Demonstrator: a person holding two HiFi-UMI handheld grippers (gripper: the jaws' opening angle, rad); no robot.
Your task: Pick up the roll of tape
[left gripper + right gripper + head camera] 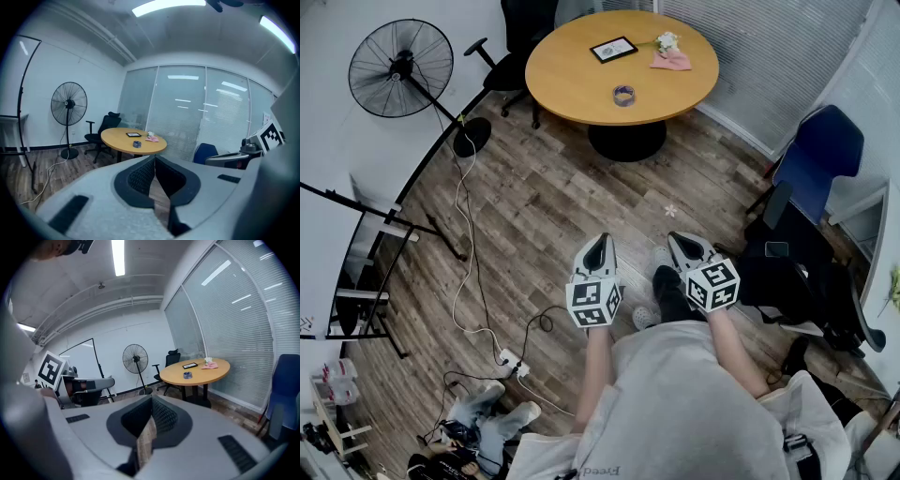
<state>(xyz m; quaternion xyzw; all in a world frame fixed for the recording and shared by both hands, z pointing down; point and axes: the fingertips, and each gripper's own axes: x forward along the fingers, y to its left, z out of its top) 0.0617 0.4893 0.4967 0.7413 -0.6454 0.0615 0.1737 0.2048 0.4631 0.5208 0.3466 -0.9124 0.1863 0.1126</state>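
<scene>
We hold the left gripper and the right gripper side by side, well short of the round worktop, each with its jaws closed on nothing. The roll of tape lies flat on the worktop, near the edge facing us, apart from the picture frame and pink cloth farther back. Between us and the worktop stretches wood floor. A fan and a cable keep to the left, a blue chair to the right.
</scene>
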